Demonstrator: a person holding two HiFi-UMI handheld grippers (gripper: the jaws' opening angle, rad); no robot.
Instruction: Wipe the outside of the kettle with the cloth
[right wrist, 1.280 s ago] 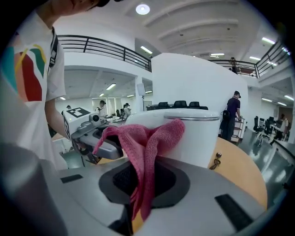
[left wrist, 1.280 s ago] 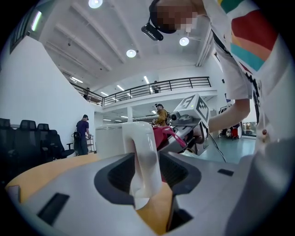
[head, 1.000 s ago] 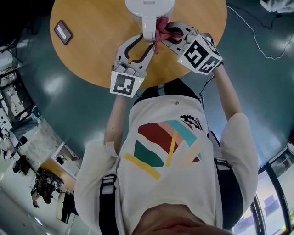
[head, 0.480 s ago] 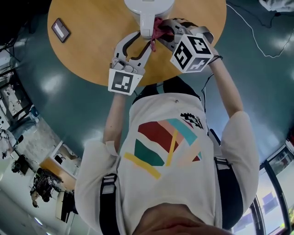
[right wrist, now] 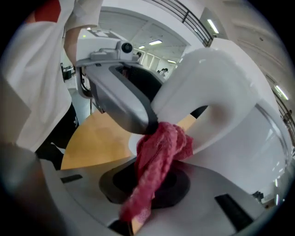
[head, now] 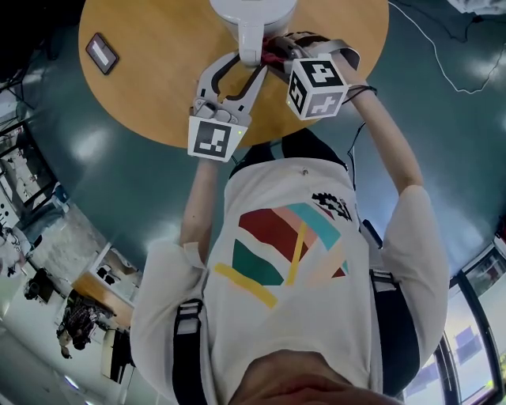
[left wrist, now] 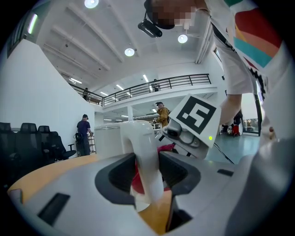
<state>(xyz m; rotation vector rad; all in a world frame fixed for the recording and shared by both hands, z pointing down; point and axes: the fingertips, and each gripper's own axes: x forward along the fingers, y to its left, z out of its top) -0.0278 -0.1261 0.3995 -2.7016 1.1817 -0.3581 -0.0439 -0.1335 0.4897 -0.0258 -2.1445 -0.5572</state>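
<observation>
A white kettle stands on the round wooden table, at the far side of the head view and straight ahead of us. Its handle points back toward us. We hold the left gripper nearly level with its jaws closed on that kettle handle. In the left gripper view the white bar runs upright between the two dark pads and fills the gap from one to the other.

The right gripper comes in from the right, tilted downward, with its marker cube turned up toward us. Its jaws are pinched together on a red cloth. The cloth rises from them in a twisted bunch, and its upper end presses against the underside of the handle, just beside the tip of the left gripper's finger.

Well to the left on the table, apart from all this, lies a small dark flat slab.
</observation>
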